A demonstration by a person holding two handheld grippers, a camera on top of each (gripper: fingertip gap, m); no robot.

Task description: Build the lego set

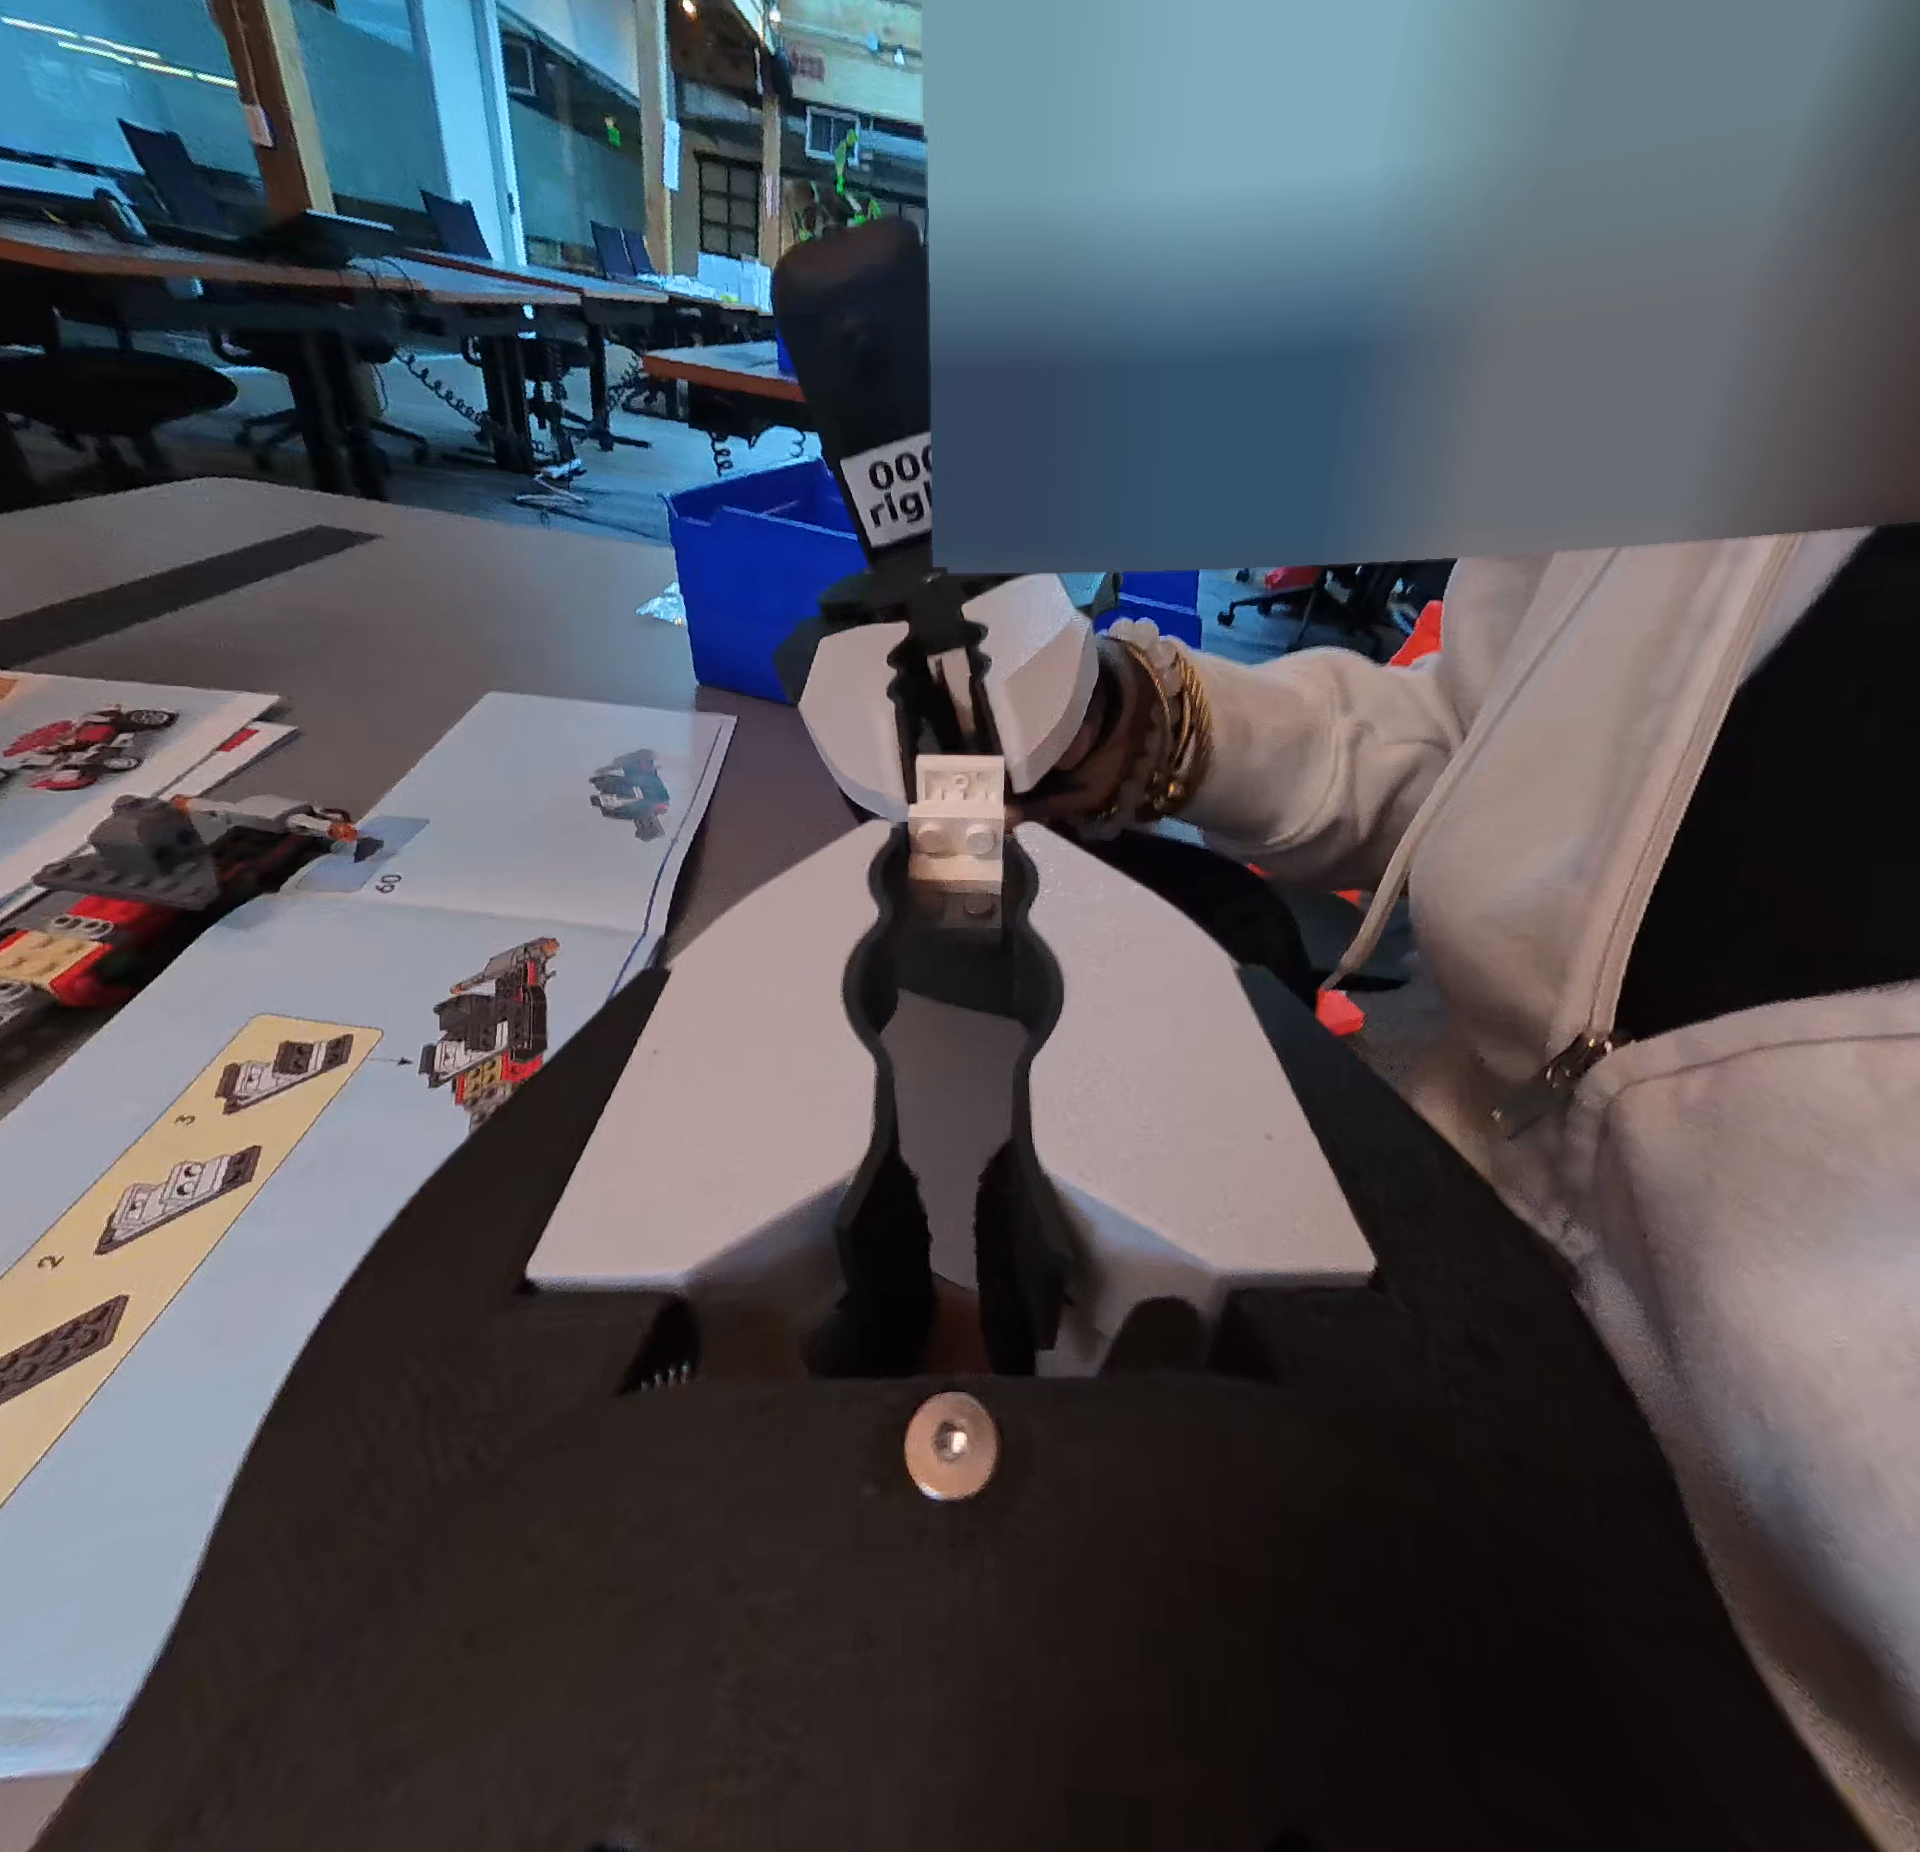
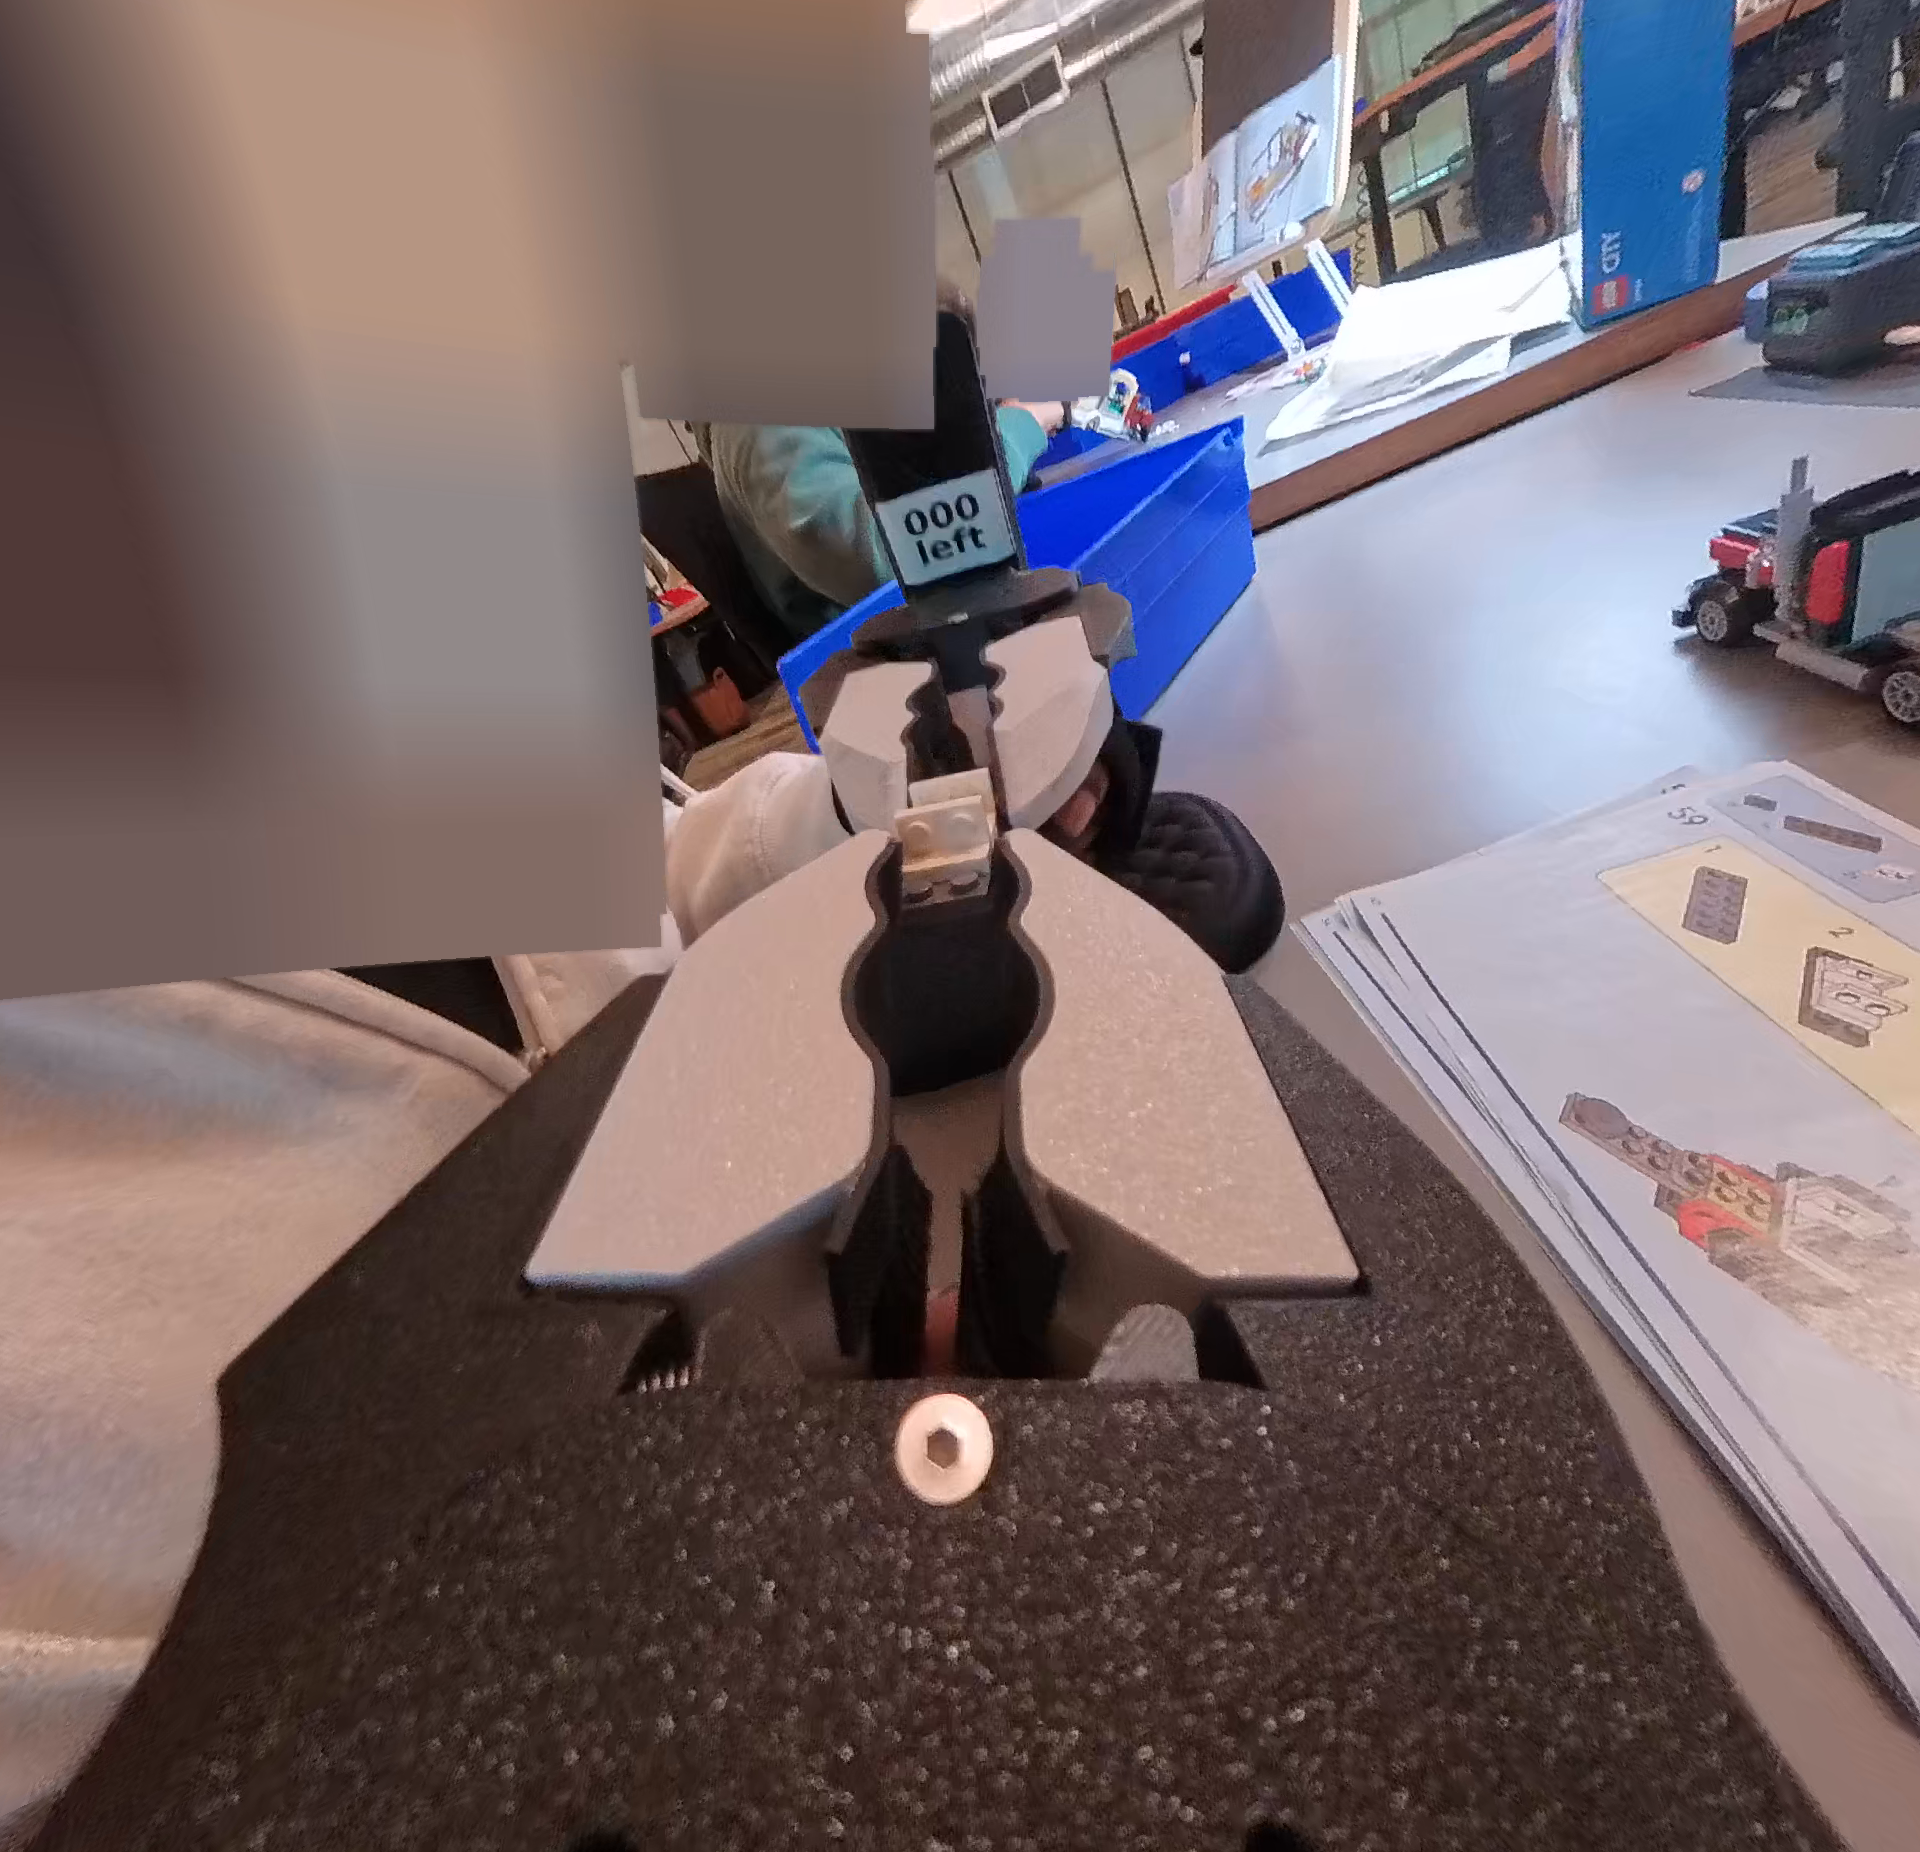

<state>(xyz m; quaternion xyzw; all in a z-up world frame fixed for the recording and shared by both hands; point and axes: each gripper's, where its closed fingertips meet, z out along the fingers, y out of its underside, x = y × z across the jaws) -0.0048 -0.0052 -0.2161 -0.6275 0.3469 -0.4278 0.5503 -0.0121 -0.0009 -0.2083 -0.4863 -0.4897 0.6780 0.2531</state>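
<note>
My two grippers face each other above the table edge, tip to tip. In the left wrist view my left gripper point(image 1: 954, 857) is shut on a small stepped assembly: a dark grey plate point(image 1: 971, 914) with white plates point(image 1: 956, 841) on it. My right gripper point(image 1: 951, 763) comes from the far side and is shut on the assembly's white end point(image 1: 961, 784). In the right wrist view my right gripper point(image 2: 943, 857) pinches the same white and grey assembly point(image 2: 940, 831), and my left gripper point(image 2: 951, 779) grips its far end.
An open instruction booklet point(image 1: 312, 1075) lies on the grey table, with a partly built red and grey model point(image 1: 156, 867) on it. A blue bin point(image 1: 758, 576) stands behind. A built Lego truck point(image 2: 1808, 597) and a blue box point(image 2: 1652, 129) are at right. A white jacket point(image 1: 1662, 971) is close by. The tips of both grippers are at nearly the same place.
</note>
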